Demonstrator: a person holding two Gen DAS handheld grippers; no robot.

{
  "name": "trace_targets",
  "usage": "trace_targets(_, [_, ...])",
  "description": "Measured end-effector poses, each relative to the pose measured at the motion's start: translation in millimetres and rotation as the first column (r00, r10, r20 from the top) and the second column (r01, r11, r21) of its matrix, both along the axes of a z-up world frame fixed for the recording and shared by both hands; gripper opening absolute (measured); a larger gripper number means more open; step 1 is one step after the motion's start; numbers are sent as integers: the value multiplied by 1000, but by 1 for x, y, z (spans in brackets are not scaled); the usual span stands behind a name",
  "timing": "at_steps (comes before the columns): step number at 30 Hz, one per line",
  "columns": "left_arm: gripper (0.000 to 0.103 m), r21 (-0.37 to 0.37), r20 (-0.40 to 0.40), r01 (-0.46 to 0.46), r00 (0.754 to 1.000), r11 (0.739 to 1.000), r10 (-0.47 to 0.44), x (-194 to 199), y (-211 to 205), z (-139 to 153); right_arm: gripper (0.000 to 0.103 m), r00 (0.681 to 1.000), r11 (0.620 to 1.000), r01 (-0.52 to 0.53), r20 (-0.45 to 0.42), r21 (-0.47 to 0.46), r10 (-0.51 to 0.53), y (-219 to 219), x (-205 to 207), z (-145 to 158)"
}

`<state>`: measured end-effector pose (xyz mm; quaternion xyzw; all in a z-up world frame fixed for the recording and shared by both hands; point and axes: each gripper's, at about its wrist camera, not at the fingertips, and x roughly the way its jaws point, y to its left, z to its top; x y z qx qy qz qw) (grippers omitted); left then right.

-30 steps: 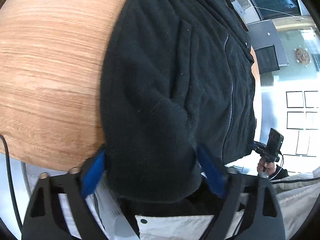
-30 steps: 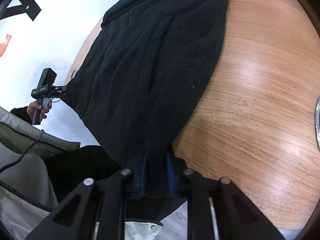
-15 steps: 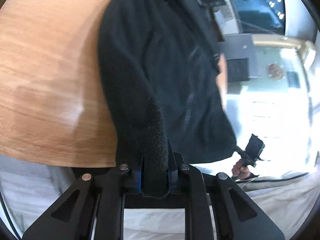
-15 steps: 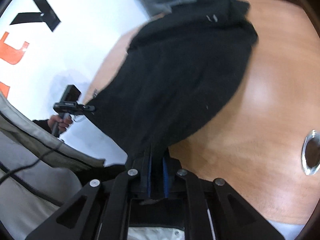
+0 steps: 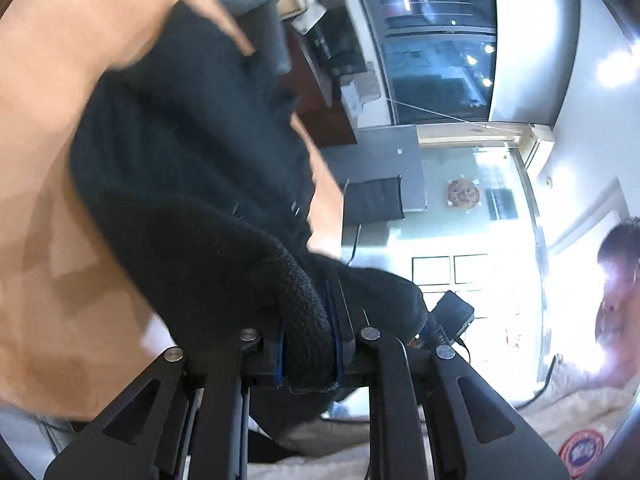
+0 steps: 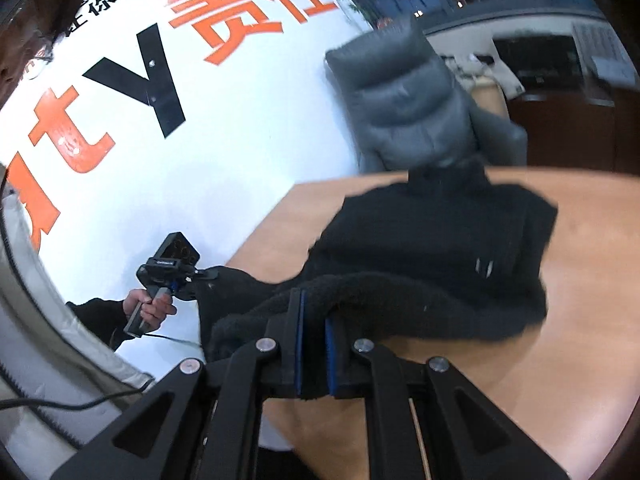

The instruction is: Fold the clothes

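Note:
A black fleece jacket (image 5: 188, 184) lies on a round wooden table (image 5: 52, 208), its near hem lifted off the wood. My left gripper (image 5: 308, 344) is shut on the ribbed hem at one corner. My right gripper (image 6: 314, 344) is shut on the hem at the other corner. In the right wrist view the jacket (image 6: 432, 248) stretches away over the table (image 6: 580, 320) with its collar at the far end. The left gripper (image 6: 172, 268) also shows there, held in a hand at the left. The images are motion-blurred.
A grey padded chair (image 6: 412, 96) stands behind the table's far edge. A white wall with orange and black lettering (image 6: 168, 80) is at the left. The person's pale coat (image 5: 560, 408) is close behind the grippers. Dark office furniture (image 5: 332, 48) stands beyond.
The left gripper closed on the hem during the last second. Both grippers have lifted the near hem up and forward over the jacket, and the views now look across the table.

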<state>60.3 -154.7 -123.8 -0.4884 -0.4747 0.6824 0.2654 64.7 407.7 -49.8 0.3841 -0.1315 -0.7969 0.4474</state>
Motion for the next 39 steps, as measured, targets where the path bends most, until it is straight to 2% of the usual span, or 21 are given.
trace_targets(3, [15, -77, -35, -11, 999, 997, 9, -45, 14, 13, 8, 999, 999, 32, -34, 28, -31, -1, -34, 2])
trace_targets(7, [15, -178, -83, -31, 996, 984, 16, -105, 32, 30, 8, 992, 985, 99, -91, 140, -87, -14, -83, 1])
trace_targets(11, [15, -248, -100, -41, 995, 968, 16, -164, 17, 32, 8, 987, 961, 131, -118, 245, -105, -43, -137, -6])
trace_targets(14, [15, -305, -88, -30, 996, 952, 3, -220, 16, 17, 8, 984, 946, 166, -102, 277, -143, -60, -175, -18])
trace_targets(20, [15, -292, -41, -48, 998, 955, 38, -316, -2, -32, 8, 966, 921, 257, -56, 292, -252, -70, -257, -47])
trace_targets(25, [15, -276, 40, -57, 997, 959, 71, -366, -13, -88, 8, 944, 889, 303, 18, 344, -329, -63, -315, -100])
trace_targets(27, [15, -294, 83, -45, 994, 955, 73, -379, -16, -110, 9, 930, 878, 317, 64, 358, -361, -56, -331, -127])
trace_targets(32, [18, -347, 169, 42, 985, 937, 19, -400, -11, -147, 9, 910, 853, 320, 118, 413, -399, -45, -352, -174])
trace_targets(36, [20, -350, 194, 70, 981, 934, 0, -409, -7, -152, 14, 895, 849, 322, 159, 419, -418, -37, -358, -192])
trace_targets(39, [33, -354, 163, 73, 987, 932, -16, -412, -6, -142, 17, 905, 851, 319, 133, 416, -404, -35, -351, -185])
